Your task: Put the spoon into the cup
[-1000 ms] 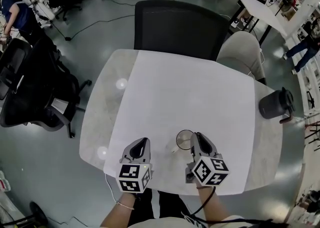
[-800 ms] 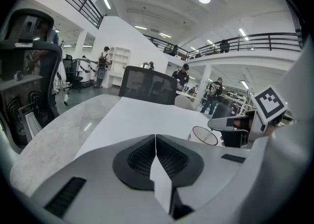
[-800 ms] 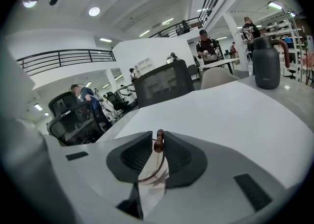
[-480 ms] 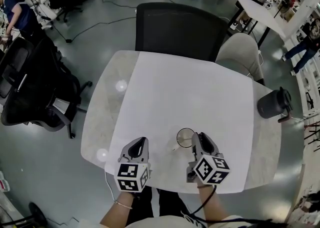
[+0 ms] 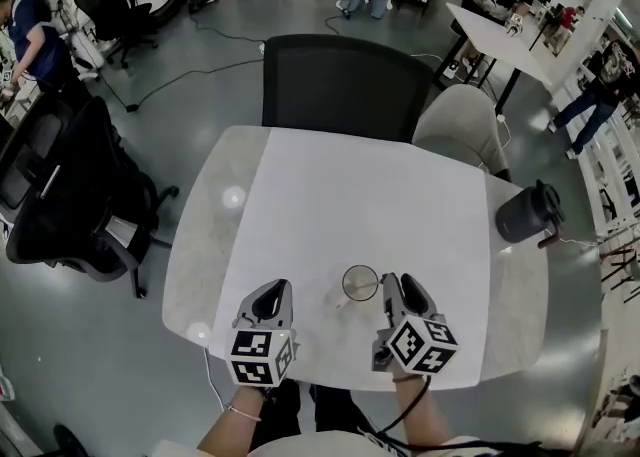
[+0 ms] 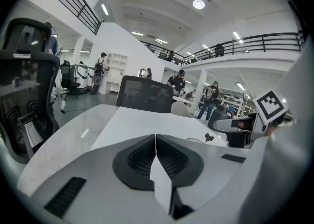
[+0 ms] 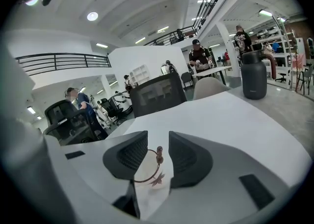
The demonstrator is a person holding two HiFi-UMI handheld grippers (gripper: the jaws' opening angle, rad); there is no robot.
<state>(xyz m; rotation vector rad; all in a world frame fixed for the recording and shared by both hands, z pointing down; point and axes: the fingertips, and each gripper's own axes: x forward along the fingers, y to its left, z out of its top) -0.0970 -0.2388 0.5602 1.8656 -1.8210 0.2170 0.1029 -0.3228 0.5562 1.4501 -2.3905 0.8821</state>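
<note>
A clear glass cup [image 5: 360, 283] stands on the white sheet [image 5: 370, 195] near the table's front edge. In the right gripper view the cup [image 7: 147, 168] shows through the jaw gap, with a thin brown spoon [image 7: 159, 152] standing inside it, its knobbed end just above the rim. My right gripper [image 5: 392, 283] sits just right of the cup, open, jaws touching neither cup nor spoon [image 7: 158, 144]. My left gripper [image 5: 272, 292] rests on the sheet left of the cup, shut with nothing between its jaws [image 6: 155, 142].
A dark jug [image 5: 524, 213] stands at the right edge of the marble table [image 5: 200, 245]. A black chair [image 5: 345, 85] and a beige chair [image 5: 455, 130] stand at the far side. A black office chair [image 5: 60, 195] is on the left.
The head view has shifted, so the table sits a little lower and more to the left in the picture. Both grippers and the cup keep nearly the same places relative to each other.
</note>
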